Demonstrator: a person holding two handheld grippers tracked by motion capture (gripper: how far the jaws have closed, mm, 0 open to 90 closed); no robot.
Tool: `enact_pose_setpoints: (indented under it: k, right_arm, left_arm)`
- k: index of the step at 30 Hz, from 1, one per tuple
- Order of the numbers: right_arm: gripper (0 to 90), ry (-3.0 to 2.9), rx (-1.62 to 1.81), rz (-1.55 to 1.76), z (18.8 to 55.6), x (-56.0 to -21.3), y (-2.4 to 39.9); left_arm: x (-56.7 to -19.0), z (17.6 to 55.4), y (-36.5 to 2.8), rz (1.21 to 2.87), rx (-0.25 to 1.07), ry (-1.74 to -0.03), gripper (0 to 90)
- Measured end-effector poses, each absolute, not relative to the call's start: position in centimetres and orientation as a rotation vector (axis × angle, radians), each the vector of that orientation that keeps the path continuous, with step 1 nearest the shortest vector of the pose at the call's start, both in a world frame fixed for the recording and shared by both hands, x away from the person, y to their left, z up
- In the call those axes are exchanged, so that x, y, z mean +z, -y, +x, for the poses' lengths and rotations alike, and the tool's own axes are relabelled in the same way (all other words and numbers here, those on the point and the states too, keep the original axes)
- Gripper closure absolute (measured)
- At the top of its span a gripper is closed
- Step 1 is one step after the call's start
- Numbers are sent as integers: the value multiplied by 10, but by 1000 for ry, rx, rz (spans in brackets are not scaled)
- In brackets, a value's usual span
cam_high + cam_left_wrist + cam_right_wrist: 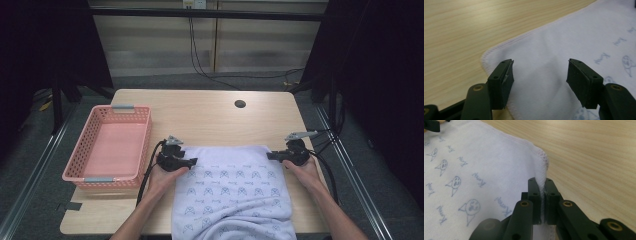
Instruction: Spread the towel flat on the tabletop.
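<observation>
The right tongs (543, 195) pinch the towel (235, 185) corner; the left tongs (540, 82) stand spread over theirs. Lifting now would likely drag it askew on the desk (200, 115).

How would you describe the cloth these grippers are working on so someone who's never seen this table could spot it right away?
On the light wooden table, look to the near edge, right of the pink basket. The cloth lies flat there and hangs over the table's front, with the right gripper pinching one far corner. It is the only fabric: pale lilac-white, printed with small blue cartoon faces and writing.
</observation>
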State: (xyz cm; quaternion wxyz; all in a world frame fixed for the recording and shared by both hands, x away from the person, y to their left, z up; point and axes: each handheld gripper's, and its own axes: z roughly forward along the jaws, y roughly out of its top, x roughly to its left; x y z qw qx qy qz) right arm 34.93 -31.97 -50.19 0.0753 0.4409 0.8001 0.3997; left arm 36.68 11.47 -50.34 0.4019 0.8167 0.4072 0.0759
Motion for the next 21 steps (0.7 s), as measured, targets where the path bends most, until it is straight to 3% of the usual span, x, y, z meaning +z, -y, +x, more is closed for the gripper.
enact_pose_setpoints:
  k: [18, 19, 21]
  right_arm:
    - [857, -2417, 1197, 1328, 347, -503, 322]
    - [857, -2415, 1201, 1325, 347, -503, 322]
    - [857, -2416, 1208, 1323, 347, -503, 322]
  left_arm:
    - [-508, 382, -121, 2030, 257, -1053, 357]
    - [-508, 382, -121, 2036, 262, -1048, 369]
    - [-508, 381, -122, 2053, 208, -996, 510]
